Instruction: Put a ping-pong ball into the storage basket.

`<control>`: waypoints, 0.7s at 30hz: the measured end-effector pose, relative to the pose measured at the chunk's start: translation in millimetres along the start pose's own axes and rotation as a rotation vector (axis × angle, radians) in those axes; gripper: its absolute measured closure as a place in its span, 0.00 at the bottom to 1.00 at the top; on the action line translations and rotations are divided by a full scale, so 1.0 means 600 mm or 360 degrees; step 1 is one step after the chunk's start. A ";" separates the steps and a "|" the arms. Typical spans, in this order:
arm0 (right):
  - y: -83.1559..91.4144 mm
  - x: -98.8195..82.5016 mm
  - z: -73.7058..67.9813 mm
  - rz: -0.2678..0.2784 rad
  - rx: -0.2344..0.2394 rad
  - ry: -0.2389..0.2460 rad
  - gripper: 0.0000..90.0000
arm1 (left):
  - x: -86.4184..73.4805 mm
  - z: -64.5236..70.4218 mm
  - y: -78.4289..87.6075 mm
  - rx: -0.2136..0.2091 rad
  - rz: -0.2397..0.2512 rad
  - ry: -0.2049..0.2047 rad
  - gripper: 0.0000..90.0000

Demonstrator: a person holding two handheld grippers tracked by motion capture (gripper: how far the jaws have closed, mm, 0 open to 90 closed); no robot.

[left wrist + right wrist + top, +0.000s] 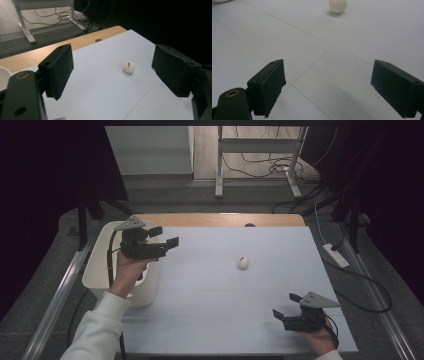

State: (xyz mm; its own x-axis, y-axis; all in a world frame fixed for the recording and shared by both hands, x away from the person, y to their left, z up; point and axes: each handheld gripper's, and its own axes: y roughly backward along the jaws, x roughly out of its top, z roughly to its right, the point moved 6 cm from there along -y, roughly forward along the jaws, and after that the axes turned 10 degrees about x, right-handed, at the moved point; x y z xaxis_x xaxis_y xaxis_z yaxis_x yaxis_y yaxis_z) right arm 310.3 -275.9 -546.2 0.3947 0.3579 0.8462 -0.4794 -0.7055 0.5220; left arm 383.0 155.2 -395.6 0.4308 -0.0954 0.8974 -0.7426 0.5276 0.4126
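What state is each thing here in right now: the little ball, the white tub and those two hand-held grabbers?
Ball: lying loose on the white table, nothing touching it.
White tub: upright at the table's left edge; its inside is hidden.
Left gripper: fingers open, empty, raised above the tub's edge, pointing toward the ball.
Right gripper: fingers open, empty, low over the near right corner.

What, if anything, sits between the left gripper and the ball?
Nothing visible. The left gripper, jaws open, is held above the white bin, pointing at the ball, with bare white table between them.
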 end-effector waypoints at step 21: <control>-0.004 0.002 0.001 -0.0017 -0.0006 0.0017 0.14 | -0.008 0.036 -0.030 -0.0096 -0.0049 -0.0045 0.21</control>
State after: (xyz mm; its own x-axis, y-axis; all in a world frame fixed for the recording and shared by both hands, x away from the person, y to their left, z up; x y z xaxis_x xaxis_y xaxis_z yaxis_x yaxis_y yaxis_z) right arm 312.1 -274.2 -546.7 0.3916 0.3718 0.8417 -0.4782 -0.6992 0.5314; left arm 383.3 127.6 -403.9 0.4375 -0.1357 0.8889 -0.6967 0.5738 0.4305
